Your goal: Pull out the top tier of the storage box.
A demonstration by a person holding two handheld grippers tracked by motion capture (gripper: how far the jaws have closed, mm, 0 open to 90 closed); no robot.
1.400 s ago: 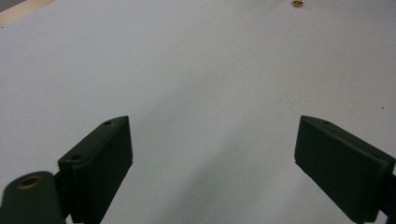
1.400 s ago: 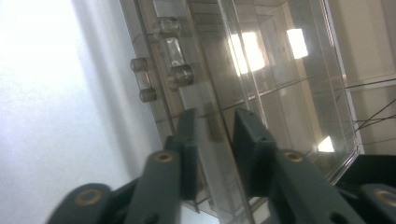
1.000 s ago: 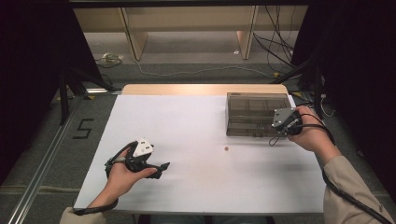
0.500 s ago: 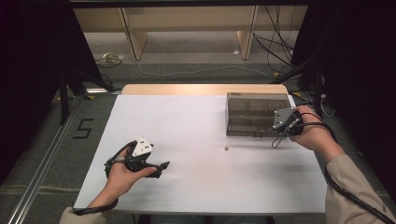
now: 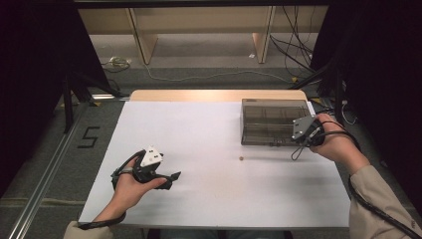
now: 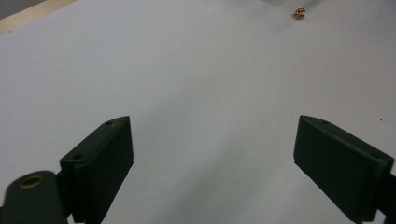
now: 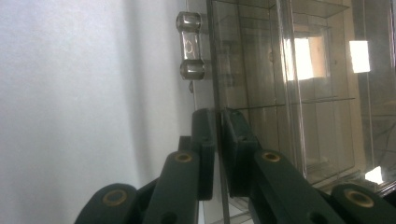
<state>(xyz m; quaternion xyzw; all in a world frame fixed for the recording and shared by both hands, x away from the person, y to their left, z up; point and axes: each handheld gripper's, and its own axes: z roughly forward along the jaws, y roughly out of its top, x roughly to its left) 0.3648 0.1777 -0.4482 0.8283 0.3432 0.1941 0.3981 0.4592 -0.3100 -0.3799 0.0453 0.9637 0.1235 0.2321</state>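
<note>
Right gripper (image 7: 218, 140) is clamped on the thin front edge of the clear plastic compartment box (image 5: 272, 121), which sits at the far right of the white table (image 5: 209, 199), close to its right edge; the jaws have just been closing on that edge. Left gripper (image 5: 171, 178) rests near the left front with jaws apart and nothing between them. Broad bare tabletop lies between the hands, interrupted by a small brass piece (image 5: 241, 159) just in front of the box.
</note>
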